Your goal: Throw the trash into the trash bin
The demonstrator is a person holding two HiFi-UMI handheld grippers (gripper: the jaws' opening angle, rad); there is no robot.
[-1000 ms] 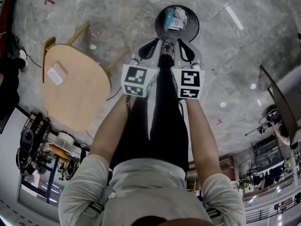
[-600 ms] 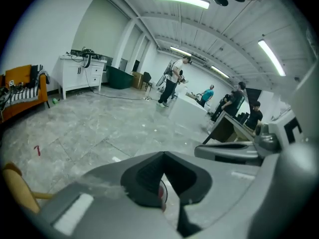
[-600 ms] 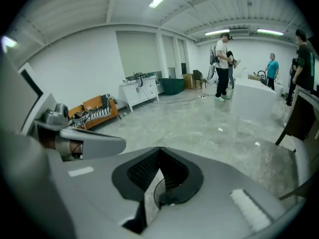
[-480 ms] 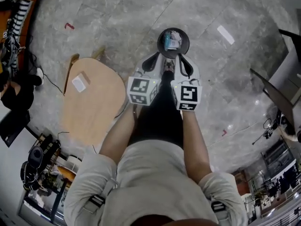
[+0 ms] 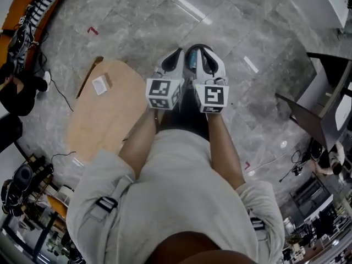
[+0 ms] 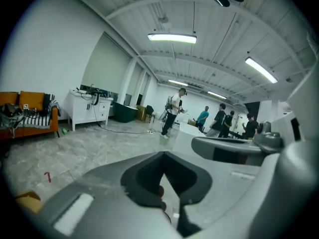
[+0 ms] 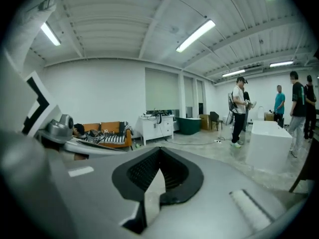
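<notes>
Flagging risks first: the bin (image 5: pixel 193 47) sits on the floor right under both claws and they block most of it in the head view, so I can't confirm everything landed inside. Only a blue-and-white bit of trash (image 5: pixel 192 62) shows in it, in the gap between the claws. If anything hung on the rim or dropped beside it, I'd miss it from here.

Second: the wooden table (image 5: pixel 104 114) is near on my left, with a small white slip (image 5: pixel 100 84) on it. Can't tell if that's trash too; if so, the job isn't finished. A careless swing left could clip the table edge.

Claw state: the left claw (image 5: pixel 175 59) has its pads together, nothing between them, touching nothing. The right claw (image 5: pixel 210 59) is the same: fully closed, empty. They're side by side and apart, pointing across the room toward people standing well off.
</notes>
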